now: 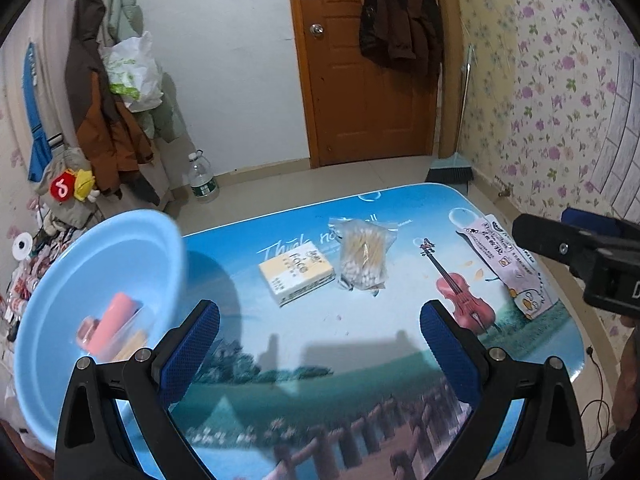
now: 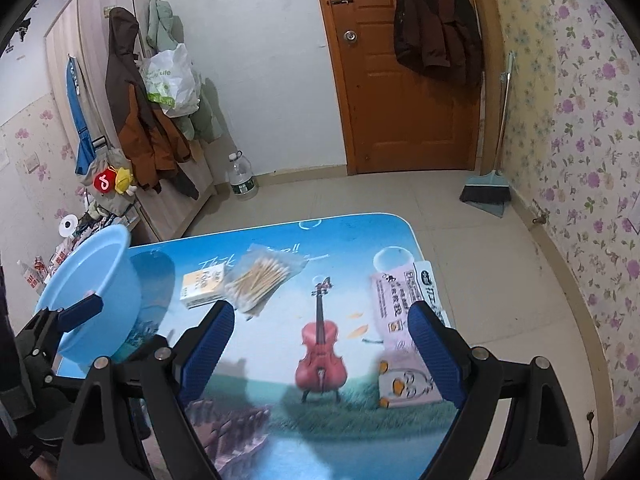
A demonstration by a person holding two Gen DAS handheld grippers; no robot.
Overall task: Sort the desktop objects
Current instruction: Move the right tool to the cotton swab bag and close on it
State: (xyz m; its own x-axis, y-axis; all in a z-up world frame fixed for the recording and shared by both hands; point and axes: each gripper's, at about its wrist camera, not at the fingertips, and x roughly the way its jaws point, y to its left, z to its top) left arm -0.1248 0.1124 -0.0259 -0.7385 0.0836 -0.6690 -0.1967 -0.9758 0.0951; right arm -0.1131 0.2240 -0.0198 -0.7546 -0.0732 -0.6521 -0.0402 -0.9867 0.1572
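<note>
A light blue basin sits at the table's left edge, holding a pink tube and other small items, blurred. On the pictured tabletop lie a yellow tissue pack, a bag of cotton swabs beside it, and a pink packet at the right. My left gripper is open and empty above the table's near middle, right of the basin. My right gripper is open and empty, its right finger over the pink packet.
The table's far edge drops to a tiled floor with a water bottle and a broom with dustpan. Coats hang on a wardrobe at left and on the door. A cluttered shelf stands behind the basin. A wallpapered wall runs along the right.
</note>
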